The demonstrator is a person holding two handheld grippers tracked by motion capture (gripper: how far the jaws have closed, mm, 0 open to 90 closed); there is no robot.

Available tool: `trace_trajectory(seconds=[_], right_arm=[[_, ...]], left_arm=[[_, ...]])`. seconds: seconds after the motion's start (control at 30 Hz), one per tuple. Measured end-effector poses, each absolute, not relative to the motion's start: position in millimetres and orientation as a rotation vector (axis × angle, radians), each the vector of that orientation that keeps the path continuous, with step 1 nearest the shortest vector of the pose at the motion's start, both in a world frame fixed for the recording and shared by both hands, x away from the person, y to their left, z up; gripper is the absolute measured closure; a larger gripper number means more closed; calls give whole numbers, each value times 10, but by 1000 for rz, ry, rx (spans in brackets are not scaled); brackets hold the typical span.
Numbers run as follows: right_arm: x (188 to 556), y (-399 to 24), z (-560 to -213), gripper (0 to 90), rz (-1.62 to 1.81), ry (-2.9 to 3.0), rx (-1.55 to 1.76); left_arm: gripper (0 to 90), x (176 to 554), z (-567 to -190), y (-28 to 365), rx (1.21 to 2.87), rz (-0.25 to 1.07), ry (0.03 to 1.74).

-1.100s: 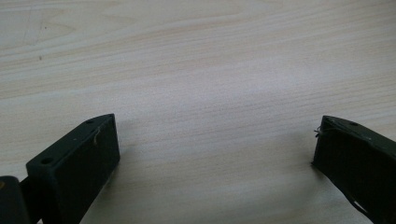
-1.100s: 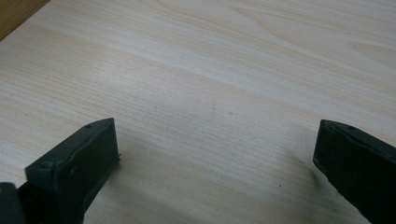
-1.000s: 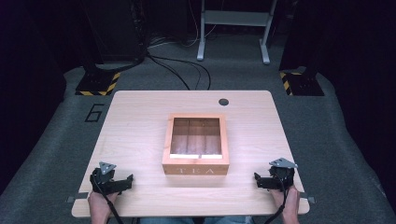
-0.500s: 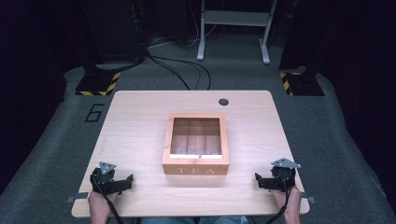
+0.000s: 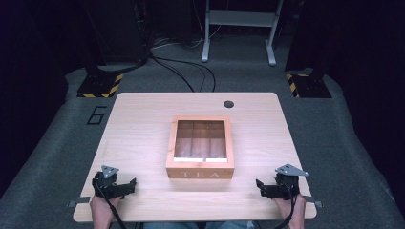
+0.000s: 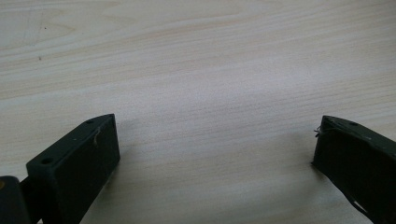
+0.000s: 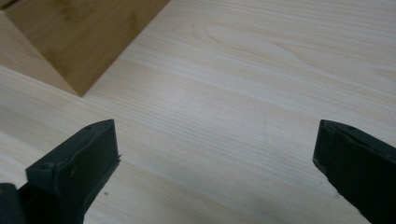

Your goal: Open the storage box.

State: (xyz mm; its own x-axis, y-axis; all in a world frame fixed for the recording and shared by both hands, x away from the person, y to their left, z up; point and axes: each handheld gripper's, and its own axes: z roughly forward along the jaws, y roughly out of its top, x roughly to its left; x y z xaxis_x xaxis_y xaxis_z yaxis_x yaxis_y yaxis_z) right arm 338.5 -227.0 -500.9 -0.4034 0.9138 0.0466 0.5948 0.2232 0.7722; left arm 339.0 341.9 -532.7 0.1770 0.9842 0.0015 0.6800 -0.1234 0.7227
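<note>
The left gripper point(image 5: 131, 183) rests low over the near left corner of the table point(image 5: 143, 124), held by a hand point(image 5: 101, 206) that comes in from the bottom edge of the high view, the forearm running straight back toward the person. Its jaws point inward toward the middle of the table and stand wide apart; in the left gripper view they frame nothing but bare pale wood. A grey three-cornered plate sits on top, tilted slightly.

The right gripper point(image 5: 259, 185) mirrors this at the near right corner, gripped by the other hand point(image 5: 290, 205), jaws also spread wide and aimed inward at the wooden tea box point(image 5: 200, 168). In the right gripper view point(image 7: 215, 154) a corner of that box point(image 7: 84, 37) shows at upper left, well apart from the jaws.

The box stands at the table's centre, between the two grippers and touched by neither, its glass-paned lid down and the letters TEA on its near face.
</note>
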Motion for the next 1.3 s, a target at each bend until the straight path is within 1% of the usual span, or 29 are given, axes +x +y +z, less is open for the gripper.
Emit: trace_trajectory(seconds=[0.43, 1.07, 1.13, 1.3], right_arm=[[3365, -1894, -4841, 0, 1135, 2151, 1291], [3433, -1514, -4839, 0, 1179, 2224, 1204], [3435, -1483, -4837, 15, 1186, 2217, 1200], [3435, -1427, -4821, 132, 1192, 2193, 1183]], left_arm=[[0, 3390, -5325, 3419, 1874, 668, 1565], [0, 3391, -5328, 3414, 1870, 674, 1568], [0, 3392, -5326, 3416, 1872, 671, 1566], [0, 3392, -5326, 3416, 1872, 671, 1566]])
